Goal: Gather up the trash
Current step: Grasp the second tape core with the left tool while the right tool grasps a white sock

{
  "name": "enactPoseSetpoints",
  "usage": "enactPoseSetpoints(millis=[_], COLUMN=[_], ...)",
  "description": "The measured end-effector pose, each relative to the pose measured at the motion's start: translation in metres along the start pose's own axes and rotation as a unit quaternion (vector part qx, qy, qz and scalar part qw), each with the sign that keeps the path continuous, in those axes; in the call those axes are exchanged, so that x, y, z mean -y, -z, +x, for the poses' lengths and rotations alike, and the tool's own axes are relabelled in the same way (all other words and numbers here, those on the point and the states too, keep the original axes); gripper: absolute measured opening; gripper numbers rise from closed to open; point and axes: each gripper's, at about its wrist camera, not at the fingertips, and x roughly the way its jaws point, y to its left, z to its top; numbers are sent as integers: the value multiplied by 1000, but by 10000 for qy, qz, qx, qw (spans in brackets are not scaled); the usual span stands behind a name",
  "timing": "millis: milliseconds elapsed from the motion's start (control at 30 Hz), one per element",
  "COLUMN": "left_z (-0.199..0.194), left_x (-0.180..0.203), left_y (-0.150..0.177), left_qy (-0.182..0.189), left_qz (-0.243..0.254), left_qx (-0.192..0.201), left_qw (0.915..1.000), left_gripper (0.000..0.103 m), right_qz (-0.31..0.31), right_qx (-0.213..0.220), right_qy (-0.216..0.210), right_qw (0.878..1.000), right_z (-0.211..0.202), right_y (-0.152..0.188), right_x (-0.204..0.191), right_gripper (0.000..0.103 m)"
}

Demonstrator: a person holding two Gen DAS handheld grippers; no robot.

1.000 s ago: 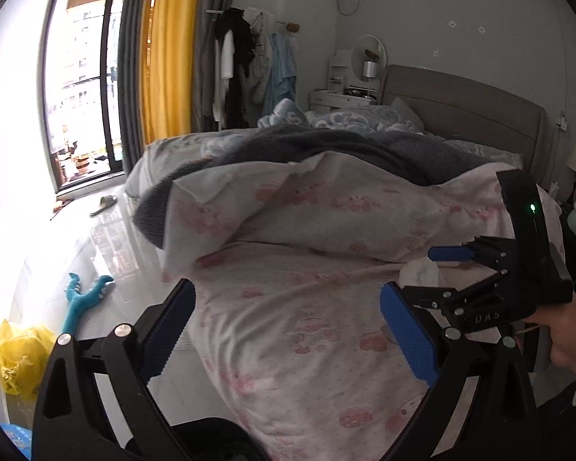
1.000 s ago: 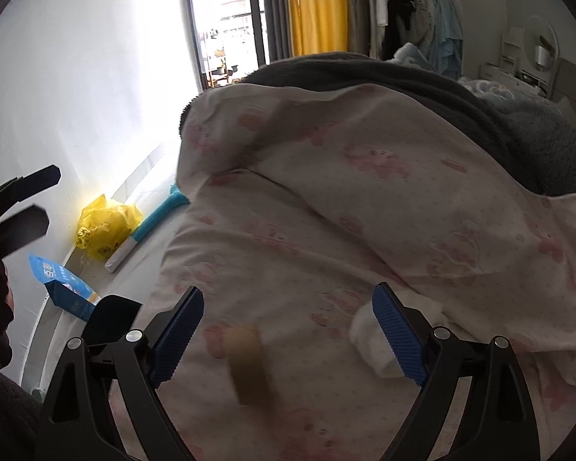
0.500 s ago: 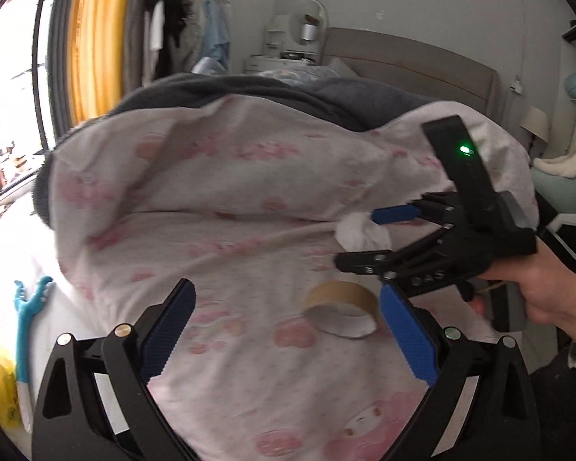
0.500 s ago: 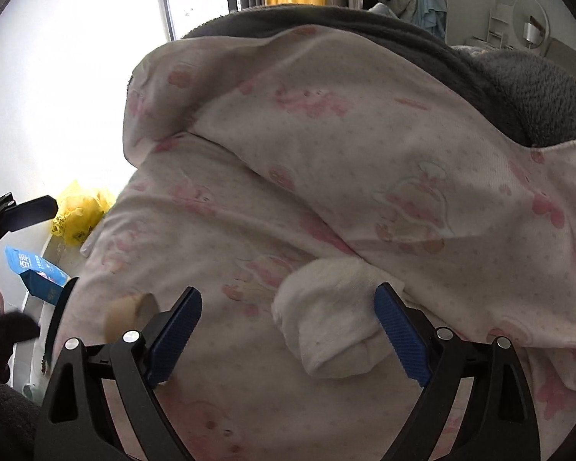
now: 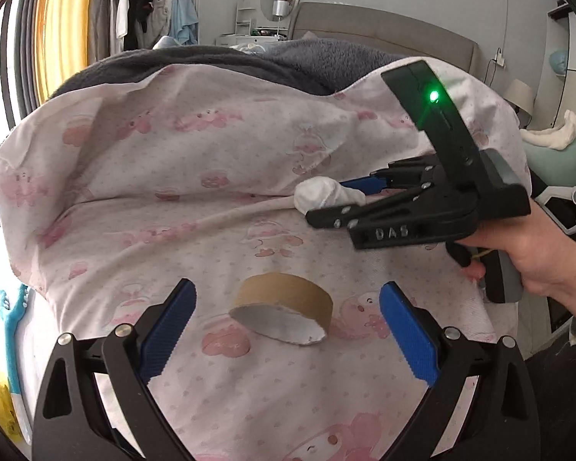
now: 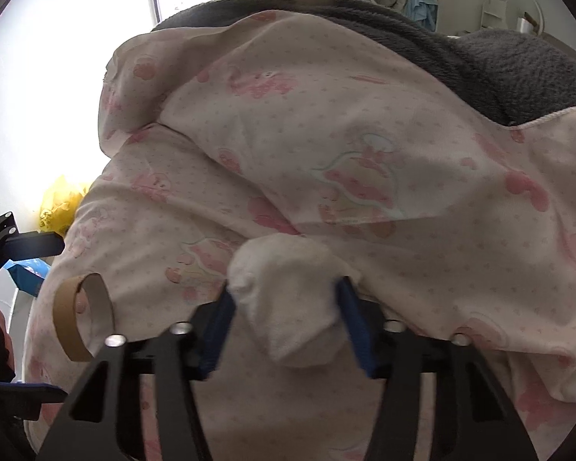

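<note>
Right gripper (image 6: 286, 317) jaws just closed, pinching the crumpled white tissue (image 6: 292, 299) on the pink bedsheet (image 5: 196, 176). Left gripper (image 5: 284, 330) jaws spread around the cardboard tape core (image 5: 284, 307) (not touching it).

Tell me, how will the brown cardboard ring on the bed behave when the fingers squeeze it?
The cardboard ring looks thin-walled and hollow, so it probably squashes easily. It looks very light. Lying tilted on the soft pink sheet, it may roll away if nudged.

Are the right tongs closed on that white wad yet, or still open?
Closed on it. The right tongs have just been closing, and both blue pads now press into the sides of the white tissue wad lying on the pink bedsheet.
</note>
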Motion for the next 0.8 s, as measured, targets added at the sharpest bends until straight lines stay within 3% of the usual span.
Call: enactPoseSetpoints(millis=[100,200,333,500,600,800], left_z=[5,9,15,22,25,19], left_x=[2,5,4,6,4,6], left_y=[0,0,-1,2,3,4], left_qy=[-52,-81,-81,-124,-222,-182], left_qz=[4,40,3,53,11,-130], left_qx=[-14,-26,-103,-249,-310,-226], left_qw=[10000,10000,9999,9996,9993,9995], left_gripper=[97,96,81,74,61,60], right_qz=[76,126,228,430,414,404], right_qx=[94,188,386,573,657,667], right_qy=[2,-47,-158,-449,-549,-662], right_qw=[9999,9997,9989,9964,9955,9948], right_z=[-7,-15,-34,-56,-71,-89], right_y=[2,2,1,2,6,19], right_x=[9,15,20,19,10,-8], right_gripper=[38,36,36,36,36,36])
